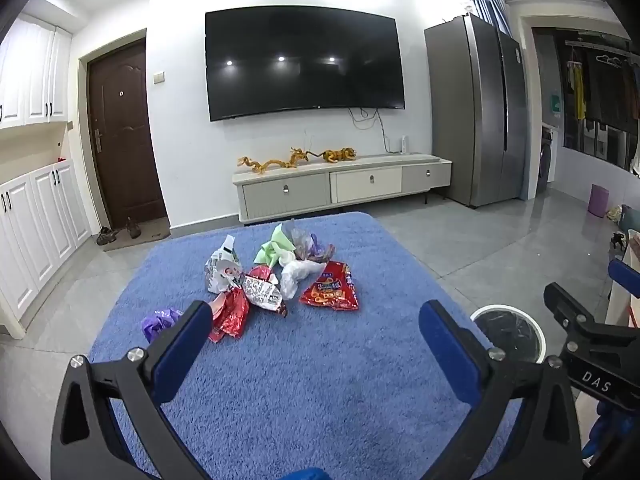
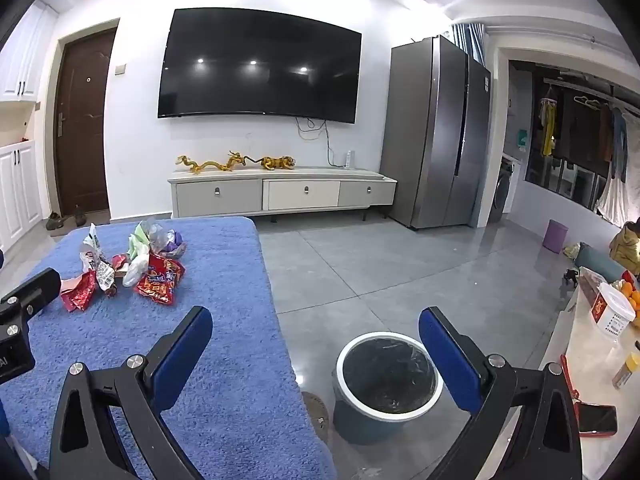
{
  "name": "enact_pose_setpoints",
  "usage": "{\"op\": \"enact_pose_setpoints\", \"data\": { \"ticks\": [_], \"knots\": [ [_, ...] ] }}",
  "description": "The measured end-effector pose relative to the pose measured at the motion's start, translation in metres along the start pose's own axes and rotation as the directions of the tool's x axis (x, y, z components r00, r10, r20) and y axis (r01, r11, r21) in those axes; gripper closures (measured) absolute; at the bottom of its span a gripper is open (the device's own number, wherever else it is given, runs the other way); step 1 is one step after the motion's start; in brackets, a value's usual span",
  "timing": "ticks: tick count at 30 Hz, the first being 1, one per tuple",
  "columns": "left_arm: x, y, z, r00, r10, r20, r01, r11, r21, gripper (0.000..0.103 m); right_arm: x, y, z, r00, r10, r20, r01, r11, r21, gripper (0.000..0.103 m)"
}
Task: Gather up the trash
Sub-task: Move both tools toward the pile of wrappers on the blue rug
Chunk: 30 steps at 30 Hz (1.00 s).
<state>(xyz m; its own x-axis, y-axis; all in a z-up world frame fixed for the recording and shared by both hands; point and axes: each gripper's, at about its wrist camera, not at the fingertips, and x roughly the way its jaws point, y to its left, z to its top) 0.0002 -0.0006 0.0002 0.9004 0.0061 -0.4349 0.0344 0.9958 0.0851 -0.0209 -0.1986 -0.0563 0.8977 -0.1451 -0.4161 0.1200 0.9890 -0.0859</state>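
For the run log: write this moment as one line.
stage: before first pick | left tool: open, empty | right tool: open, empty | wrappers: piled on blue rug | bin: beside rug

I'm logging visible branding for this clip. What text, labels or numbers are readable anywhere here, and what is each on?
"DAS": white letters on the black body of the right gripper, seen from the left wrist view.
"AI": end of a cut-off label on the left gripper body, at the right wrist view's edge.
Red snack bag: print too blurred to read.
White and red wrapper: fine print, unreadable.
White container on the side table: red label, unreadable.
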Motion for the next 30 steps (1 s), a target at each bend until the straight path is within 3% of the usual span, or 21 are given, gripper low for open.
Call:
{"op": "enact_pose_setpoints", "data": {
  "ticks": [8, 30],
  "knots": [
    [0.001, -0.005, -0.001, 0.999, 0.010, 0.043, -0.010, 1.000, 0.018, 0.000, 0.003, -0.001, -0.001, 1.000, -0.008, -0.015, 0.009, 1.000, 0.013, 0.000],
    [0.030, -0.007, 0.011, 0.997, -0.077, -0.011, 0.077, 0.996, 0.038, 0.000, 0.034, -0.004, -0.008, 0.995, -0.051, -0.087, 0.053, 0.998, 0.019, 0.000]
  ]
}}
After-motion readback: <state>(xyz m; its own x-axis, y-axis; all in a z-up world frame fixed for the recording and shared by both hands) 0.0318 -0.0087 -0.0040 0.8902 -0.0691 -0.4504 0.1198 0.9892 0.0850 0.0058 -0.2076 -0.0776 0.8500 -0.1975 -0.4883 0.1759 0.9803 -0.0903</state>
